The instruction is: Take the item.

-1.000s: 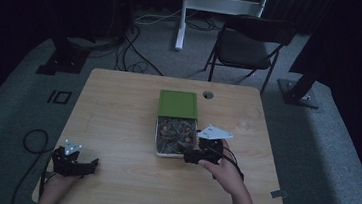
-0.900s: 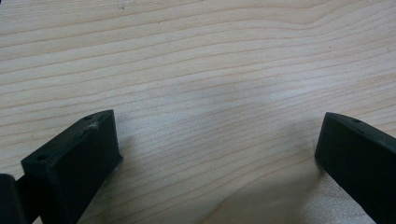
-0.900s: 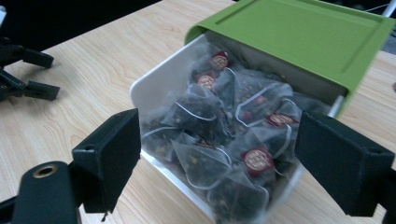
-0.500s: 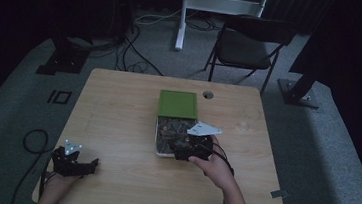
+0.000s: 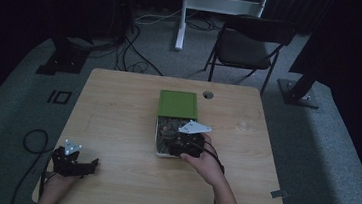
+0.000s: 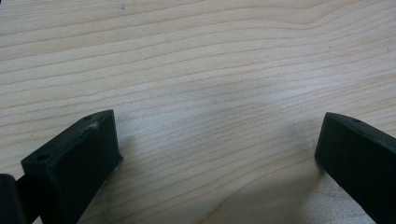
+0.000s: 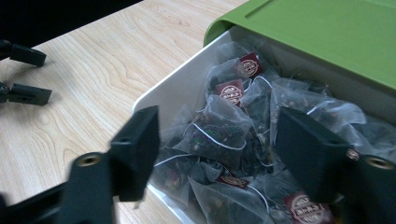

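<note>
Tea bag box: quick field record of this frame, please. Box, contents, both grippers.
box: white box, green lid slid partway back
contents: pyramid tea bags, dark red tags
right gripper: jaws just closing, astride a tea bag, pads not yet pressing
left gripper: open over bare table

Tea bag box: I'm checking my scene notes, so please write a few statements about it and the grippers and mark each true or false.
1. The white box holds mesh tea bags with dark red tags. True.
2. The green lid covers the whole box. False: it is slid back, leaving the near part uncovered.
3. The right gripper has a tea bag clamped. False: its jaws have just been closing, with a bag between them, but the pads are not yet pressing on it.
4. The left gripper stands open over bare table. True.
5. The left gripper hovers over the box. False: it is near the table's front left corner.
</note>
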